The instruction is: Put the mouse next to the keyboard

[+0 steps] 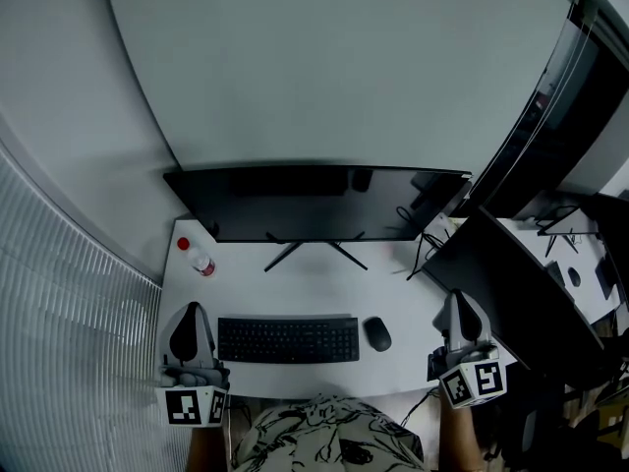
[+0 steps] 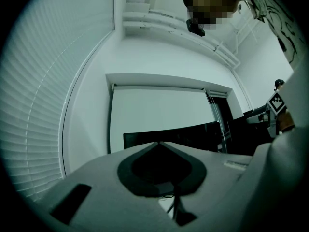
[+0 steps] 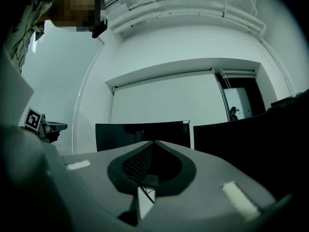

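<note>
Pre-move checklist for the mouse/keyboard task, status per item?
1. Mouse located: ok, on the desk, right of the keyboard.
2. Mouse beside keyboard: ok, close, not touching.
3. Left gripper empty: ok, jaws together.
4. Right gripper empty: ok, jaws together.
5. Right gripper ready to grasp: not ok, needs opening first.
6. Bottle out of the way: ok, back left of the keyboard.

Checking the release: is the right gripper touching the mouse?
Apart. The head view shows a stretch of bare desk between the right gripper and the mouse, which lies just right of the keyboard.
</note>
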The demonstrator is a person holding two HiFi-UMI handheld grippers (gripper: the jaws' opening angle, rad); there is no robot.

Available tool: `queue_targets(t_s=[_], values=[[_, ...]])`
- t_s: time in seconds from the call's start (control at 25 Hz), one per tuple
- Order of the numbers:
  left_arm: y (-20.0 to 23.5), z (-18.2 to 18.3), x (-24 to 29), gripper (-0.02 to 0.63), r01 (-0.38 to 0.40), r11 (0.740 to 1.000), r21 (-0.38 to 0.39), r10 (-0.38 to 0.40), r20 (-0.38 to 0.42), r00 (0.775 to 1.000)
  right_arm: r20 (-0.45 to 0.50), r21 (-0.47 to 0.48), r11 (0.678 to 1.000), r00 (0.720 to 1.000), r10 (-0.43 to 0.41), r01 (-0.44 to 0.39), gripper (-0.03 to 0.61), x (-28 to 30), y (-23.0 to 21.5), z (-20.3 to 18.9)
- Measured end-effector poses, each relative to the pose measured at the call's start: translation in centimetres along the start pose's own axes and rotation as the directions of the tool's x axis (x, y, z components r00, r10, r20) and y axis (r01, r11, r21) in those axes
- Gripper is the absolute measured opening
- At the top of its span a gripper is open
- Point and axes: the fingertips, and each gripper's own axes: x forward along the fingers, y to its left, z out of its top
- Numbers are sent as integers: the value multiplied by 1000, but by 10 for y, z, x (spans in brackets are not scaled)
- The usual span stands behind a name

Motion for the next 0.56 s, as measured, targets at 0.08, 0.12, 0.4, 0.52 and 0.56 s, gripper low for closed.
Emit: queue_targets(t_s=[0.08,0.12,0.4,0.52,0.56], values=[[0,1,-1,-2,2,1000,-2,-2,4,1000,1,-1,1000,1000,-3,3,5,0,0,1],[0,1,-1,0,3,1000,-2,-3,5,1000,1,-2,1000,1000,-5,5,5,-1,0,1],[-4,-2,-4,-1,9,1000,-12,-9,1,1000,-14,-14,1000,1000,-7,7,5,-2,2,-1],[-6,-3,-4,-2,14,1000,-11,-14,-4,1000,-12,-32,999,1000,-1,1,5,-1,5,-1],[-7,-3,-4,0,16,1000,-8,-16,-5,1000,-13,-36,999,1000,0,-1,5,-1,6,-1]])
